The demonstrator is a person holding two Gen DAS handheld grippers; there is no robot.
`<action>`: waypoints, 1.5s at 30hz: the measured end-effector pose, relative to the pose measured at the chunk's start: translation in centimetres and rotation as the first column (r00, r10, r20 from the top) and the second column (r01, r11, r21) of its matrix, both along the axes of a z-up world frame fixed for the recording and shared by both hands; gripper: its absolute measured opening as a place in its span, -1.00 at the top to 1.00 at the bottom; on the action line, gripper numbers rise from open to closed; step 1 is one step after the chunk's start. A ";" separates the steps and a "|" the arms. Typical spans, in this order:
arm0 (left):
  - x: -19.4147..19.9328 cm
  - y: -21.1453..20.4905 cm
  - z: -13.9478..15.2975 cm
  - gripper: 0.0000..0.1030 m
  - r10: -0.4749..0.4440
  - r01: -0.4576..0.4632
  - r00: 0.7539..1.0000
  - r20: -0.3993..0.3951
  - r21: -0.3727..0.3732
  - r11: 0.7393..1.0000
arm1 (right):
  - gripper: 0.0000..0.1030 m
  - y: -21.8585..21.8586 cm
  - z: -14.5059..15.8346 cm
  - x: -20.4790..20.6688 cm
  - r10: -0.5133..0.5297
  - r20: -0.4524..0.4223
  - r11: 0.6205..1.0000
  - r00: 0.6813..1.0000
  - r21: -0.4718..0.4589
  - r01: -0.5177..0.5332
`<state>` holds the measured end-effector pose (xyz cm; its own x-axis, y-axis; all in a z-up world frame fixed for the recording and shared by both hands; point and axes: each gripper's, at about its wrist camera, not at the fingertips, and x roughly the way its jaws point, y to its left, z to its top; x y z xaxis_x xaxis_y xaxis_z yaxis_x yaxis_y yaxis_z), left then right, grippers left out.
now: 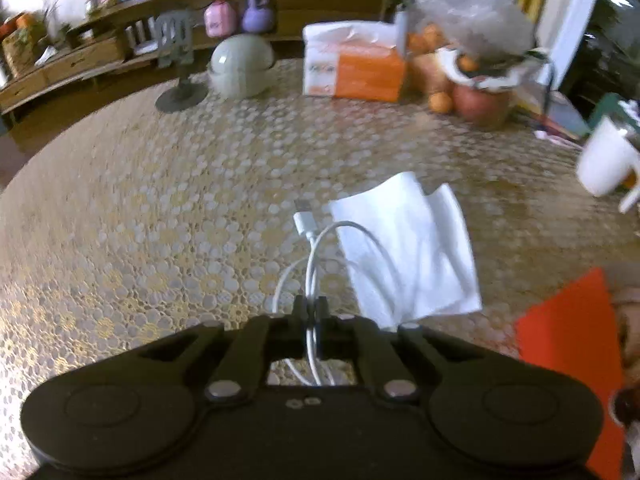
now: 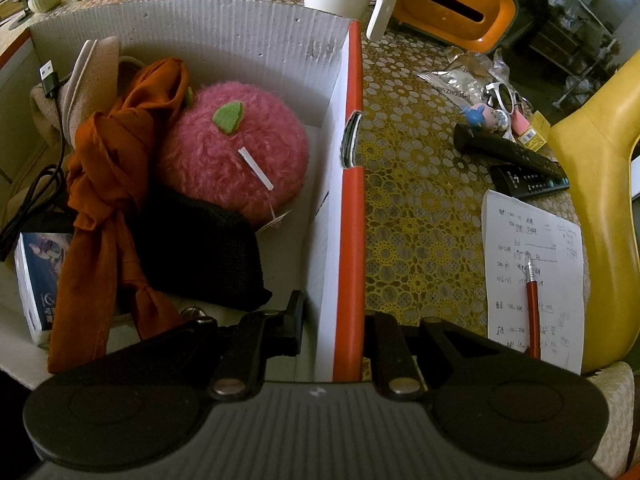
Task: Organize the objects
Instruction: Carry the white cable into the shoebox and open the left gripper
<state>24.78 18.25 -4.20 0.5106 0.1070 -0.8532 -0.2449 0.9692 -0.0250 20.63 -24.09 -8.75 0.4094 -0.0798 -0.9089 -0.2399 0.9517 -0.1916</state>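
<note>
At the bottom centre of the left wrist view, the left gripper (image 1: 310, 308) is closed on a white USB cable (image 1: 320, 248), pinching its loops between the two black fingertips. The cable's plug (image 1: 303, 216) points toward the middle of the frame, and the loops hang over the patterned lace tablecloth (image 1: 160, 208). Just right of the cable lies a white tissue (image 1: 412, 248); part of the cable crosses its left edge.

In the right wrist view, the right gripper (image 2: 334, 320) is clamped on the orange-edged side wall of a white cardboard box (image 2: 348, 200), running up the middle of the frame. Inside the box, at left, sit a pink plush apple (image 2: 236, 152), an orange cloth (image 2: 104, 184), a black pouch (image 2: 200, 252) and a black cable (image 2: 48, 128).
</note>
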 end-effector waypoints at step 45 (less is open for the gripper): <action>-4.3 -27.4 7.8 0.99 -0.645 0.676 0.736 0.203 -0.202 0.708 | 0.71 0.3 0.2 -0.2 -0.002 0.004 1.000 1.000 0.005 0.002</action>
<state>20.49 -9.16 3.58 0.4601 -0.4975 -0.7354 0.4755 0.8376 -0.2691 20.43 -23.75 -8.53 0.4129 -0.0765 -0.9076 -0.2370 0.9531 -0.1882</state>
